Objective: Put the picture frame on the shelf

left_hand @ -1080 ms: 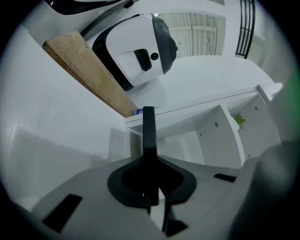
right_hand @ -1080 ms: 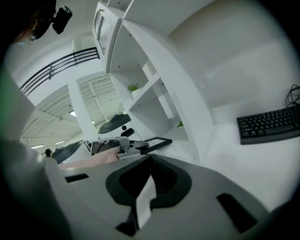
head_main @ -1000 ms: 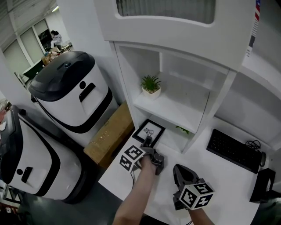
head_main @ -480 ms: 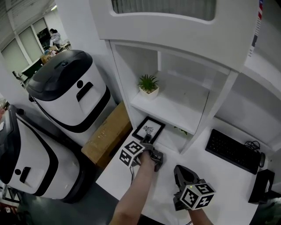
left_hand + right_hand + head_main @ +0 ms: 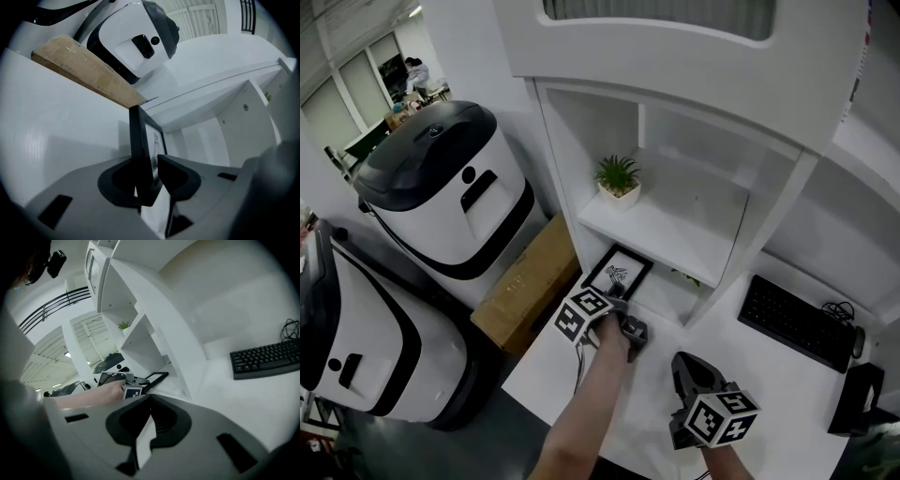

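This looks like an office or lab workroom. A white desk point(image 5: 769, 384) carries a black keyboard point(image 5: 797, 322), and a white shelf point(image 5: 675, 225) stands on it with a small potted plant point(image 5: 618, 180). Beside the desk stand two big white-and-black machines point(image 5: 455, 183) of rounded shape and a long cardboard box point(image 5: 525, 281). Far back, by tall windows point(image 5: 352, 89) and under a ceiling light, a person point(image 5: 414, 73) is seen in the same open room.
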Tool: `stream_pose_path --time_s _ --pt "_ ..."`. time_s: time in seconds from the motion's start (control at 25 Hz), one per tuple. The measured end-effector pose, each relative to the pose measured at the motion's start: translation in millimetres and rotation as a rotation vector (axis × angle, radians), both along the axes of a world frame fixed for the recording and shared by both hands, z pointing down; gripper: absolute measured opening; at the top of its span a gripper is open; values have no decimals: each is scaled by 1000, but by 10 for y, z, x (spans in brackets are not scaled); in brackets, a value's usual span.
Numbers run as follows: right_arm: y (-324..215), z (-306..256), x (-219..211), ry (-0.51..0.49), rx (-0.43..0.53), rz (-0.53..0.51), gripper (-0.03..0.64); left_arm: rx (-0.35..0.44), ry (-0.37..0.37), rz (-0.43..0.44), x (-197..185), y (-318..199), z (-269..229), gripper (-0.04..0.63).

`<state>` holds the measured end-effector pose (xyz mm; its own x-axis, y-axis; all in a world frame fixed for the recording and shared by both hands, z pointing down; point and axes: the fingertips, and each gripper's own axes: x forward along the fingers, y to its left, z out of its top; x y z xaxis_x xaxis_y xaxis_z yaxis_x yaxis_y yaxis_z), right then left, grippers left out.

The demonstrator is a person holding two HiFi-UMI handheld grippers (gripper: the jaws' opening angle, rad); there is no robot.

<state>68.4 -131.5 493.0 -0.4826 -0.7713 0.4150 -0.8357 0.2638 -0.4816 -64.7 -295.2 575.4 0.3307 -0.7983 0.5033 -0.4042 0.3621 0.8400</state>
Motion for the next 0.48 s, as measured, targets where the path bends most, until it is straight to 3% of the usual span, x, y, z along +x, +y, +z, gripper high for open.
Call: stream_pose_path --time_s 0.08,0.24,0.48 --pt "3 3 3 3 -1 0 0 -15 -15 20 7 27 49 148" --pt "-4 -5 10 3 0 5 0 5 -39 55 29 16 18 188" --pt "4 -2 -15 5 -3 -3 0 -1 -137 165 59 43 -18 253"
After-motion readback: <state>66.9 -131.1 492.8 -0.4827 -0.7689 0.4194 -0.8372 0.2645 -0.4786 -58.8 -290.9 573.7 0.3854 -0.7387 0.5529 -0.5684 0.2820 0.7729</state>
